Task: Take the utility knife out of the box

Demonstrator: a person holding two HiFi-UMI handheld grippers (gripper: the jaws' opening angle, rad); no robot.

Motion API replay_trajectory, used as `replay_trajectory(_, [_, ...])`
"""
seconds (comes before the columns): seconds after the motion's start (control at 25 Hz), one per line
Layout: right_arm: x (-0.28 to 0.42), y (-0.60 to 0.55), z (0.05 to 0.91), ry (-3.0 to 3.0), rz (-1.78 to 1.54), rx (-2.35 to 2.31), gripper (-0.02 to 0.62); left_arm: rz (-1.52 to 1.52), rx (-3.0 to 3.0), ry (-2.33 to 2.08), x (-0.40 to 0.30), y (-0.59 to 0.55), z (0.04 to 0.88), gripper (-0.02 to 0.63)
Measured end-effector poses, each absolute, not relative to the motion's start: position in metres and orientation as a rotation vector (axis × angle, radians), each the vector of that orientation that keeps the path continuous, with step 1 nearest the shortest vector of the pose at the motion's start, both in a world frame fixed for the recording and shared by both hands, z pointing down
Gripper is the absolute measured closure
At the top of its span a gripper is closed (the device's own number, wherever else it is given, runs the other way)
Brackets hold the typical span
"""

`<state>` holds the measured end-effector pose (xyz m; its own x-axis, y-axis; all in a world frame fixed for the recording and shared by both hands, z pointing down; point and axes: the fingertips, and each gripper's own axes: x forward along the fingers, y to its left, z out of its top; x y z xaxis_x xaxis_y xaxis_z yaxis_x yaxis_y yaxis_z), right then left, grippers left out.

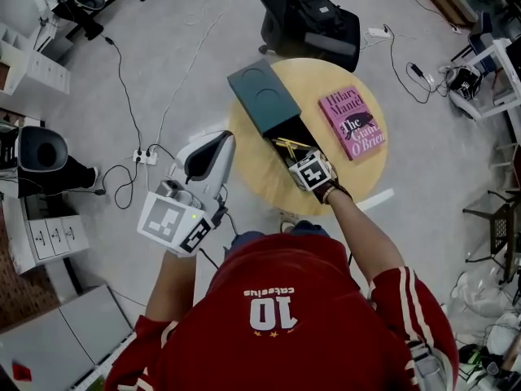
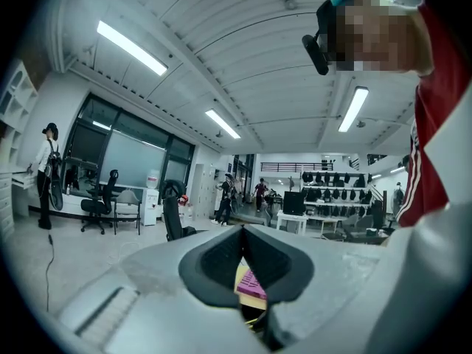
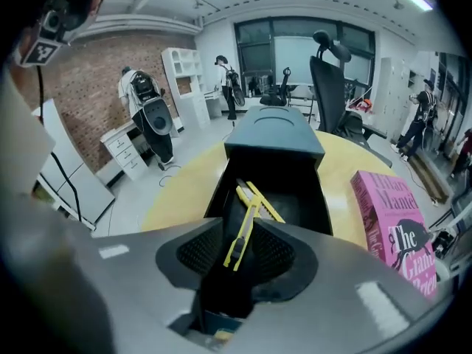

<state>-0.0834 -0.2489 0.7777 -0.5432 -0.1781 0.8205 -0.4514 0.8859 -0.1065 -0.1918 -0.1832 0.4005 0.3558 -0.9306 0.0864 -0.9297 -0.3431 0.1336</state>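
A dark teal box (image 1: 262, 94) lies on the round yellow table (image 1: 252, 165) with its near end open (image 3: 274, 147). Inside it lies a yellow utility knife (image 1: 289, 145) (image 3: 249, 206), beside another thin yellow piece. My right gripper (image 1: 295, 156) (image 3: 240, 234) hangs just over the open end and points steeply down at the knife. Its jaws stand apart; the knife shows in the gap between them, and no pad presses on it. My left gripper (image 1: 217, 138) (image 2: 243, 231) is off the table's left side, pointing level, shut and holding nothing.
A pink book (image 1: 352, 123) (image 3: 397, 223) lies on the table right of the box. A black office chair (image 1: 313, 15) stands behind the table. Cables and a power strip (image 1: 146, 156) trail over the floor at left. White drawer units (image 1: 37, 72) stand at far left.
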Motion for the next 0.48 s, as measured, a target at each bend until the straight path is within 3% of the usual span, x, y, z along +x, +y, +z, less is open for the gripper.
replay_trajectory(0.28, [-0.082, -0.249, 0.795, -2.041, 0.383, 0.450, 0.477, -0.016, 2.436, -1.710, -0.200, -0.183, 0.405, 0.603])
replay_trajectory(0.48, [-0.080, -0.252, 0.809, -1.988, 0.381, 0.456, 0.523, -0.009, 2.424, -1.706, -0.204, -0.182, 0.410, 0.603])
